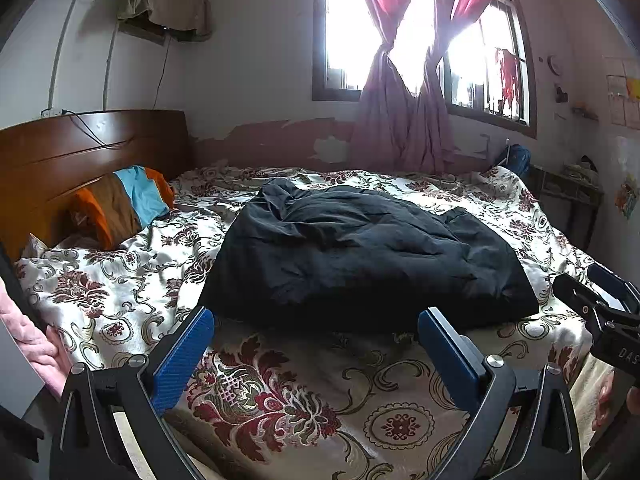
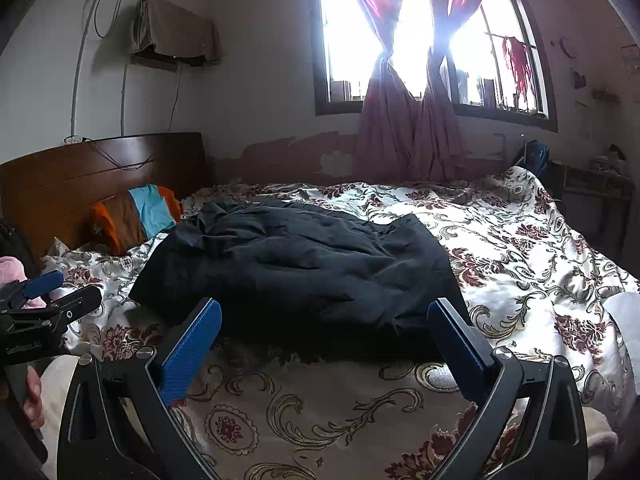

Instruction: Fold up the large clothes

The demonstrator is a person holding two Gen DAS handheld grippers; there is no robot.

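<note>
Both claws open — dark garment (image 1: 360,252) ahead

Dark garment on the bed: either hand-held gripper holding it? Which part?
No. Left hand-held gripper and right hand-held gripper are both open, short of the dark garment.

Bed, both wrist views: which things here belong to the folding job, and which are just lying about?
Job:
dark garment, lying bunched on the floral bedspread
left gripper, open
right gripper, open

Lying about:
orange, brown and blue pillow
pink curtains
wooden headboard
</note>
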